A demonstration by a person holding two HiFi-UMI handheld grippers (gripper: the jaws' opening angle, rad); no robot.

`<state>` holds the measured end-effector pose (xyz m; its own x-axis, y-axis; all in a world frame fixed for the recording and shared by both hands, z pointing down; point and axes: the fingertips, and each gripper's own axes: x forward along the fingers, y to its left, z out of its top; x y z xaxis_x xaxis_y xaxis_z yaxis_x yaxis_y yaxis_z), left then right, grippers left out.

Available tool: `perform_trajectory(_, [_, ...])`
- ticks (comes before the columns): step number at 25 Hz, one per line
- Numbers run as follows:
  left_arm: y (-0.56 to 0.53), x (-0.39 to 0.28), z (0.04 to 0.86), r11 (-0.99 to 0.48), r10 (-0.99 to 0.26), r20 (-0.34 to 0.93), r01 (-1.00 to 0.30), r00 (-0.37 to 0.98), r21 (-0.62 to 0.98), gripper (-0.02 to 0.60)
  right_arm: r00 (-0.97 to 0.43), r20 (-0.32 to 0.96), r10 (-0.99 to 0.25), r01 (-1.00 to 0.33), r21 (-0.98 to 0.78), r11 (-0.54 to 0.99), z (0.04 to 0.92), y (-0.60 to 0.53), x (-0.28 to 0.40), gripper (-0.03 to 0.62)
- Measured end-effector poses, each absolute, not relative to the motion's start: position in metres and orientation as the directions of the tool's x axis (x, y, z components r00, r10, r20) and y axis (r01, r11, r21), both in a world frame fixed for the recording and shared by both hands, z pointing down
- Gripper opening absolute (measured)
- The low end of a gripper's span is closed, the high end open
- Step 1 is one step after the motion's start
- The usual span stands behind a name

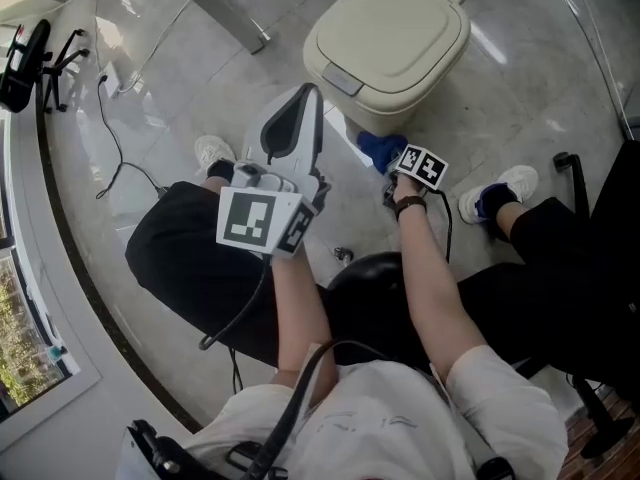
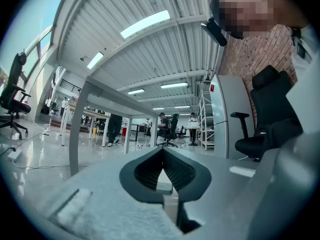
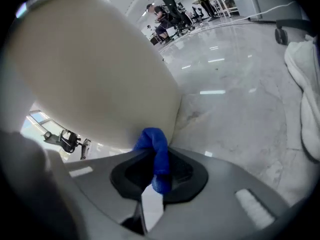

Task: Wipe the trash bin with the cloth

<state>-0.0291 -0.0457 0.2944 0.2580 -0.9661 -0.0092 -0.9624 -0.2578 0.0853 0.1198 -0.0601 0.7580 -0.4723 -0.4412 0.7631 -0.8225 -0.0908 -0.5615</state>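
Observation:
A cream trash bin with a closed lid stands on the floor ahead of me; its side fills the right gripper view. My right gripper is shut on a blue cloth, which bunches out of the jaws and touches the bin's lower side. My left gripper is raised, tilted up and away from the bin, with its jaws together and nothing between them.
I sit on a black stool; white shoes rest on the marble floor. A grey table leg lies behind left of the bin. A black office chair is at right, cables at left. A white cloth lies at the right edge of the right gripper view.

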Motion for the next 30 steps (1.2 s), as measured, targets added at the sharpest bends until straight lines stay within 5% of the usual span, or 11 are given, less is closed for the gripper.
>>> perform_trajectory(3, [-0.047, -0.026, 0.291, -0.267, -0.964, -0.015, -0.96, 0.266, 0.086, -0.002, -0.539, 0.655, -0.53, -0.74, -0.669, -0.074, 0.668, -0.069, 0.123, 0.041])
perform_trajectory(8, [-0.053, -0.01, 0.278, -0.308, -0.951, -0.051, -0.946, 0.304, 0.102, -0.002, -0.589, 0.313, -0.745, -0.618, -0.768, 0.166, 0.494, -0.087, 0.141, 0.04])
perform_trajectory(15, [-0.057, 0.015, 0.262, -0.381, -0.923, -0.102, -0.919, 0.371, 0.099, -0.002, -0.665, -0.073, -0.743, -0.398, -0.808, 0.436, 0.375, -0.055, 0.13, 0.04])
perform_trajectory(19, [-0.059, 0.025, 0.266, -0.386, -0.922, -0.073, -0.917, 0.38, 0.102, -0.002, -0.667, -0.011, -0.745, -0.4, -0.838, 0.371, 0.433, -0.064, 0.117, 0.04])
perform_trajectory(24, [-0.061, 0.02, 0.27, -0.372, -0.928, -0.073, -0.922, 0.366, 0.107, -0.002, -0.625, 0.336, -0.705, -0.606, -0.778, 0.166, 0.568, -0.068, 0.109, 0.04])
perform_trajectory(30, [-0.066, 0.015, 0.288, -0.364, -0.931, -0.029, -0.925, 0.363, 0.112, -0.002, -0.532, 0.556, -0.639, -0.61, -0.775, -0.165, 0.719, -0.093, 0.126, 0.04])
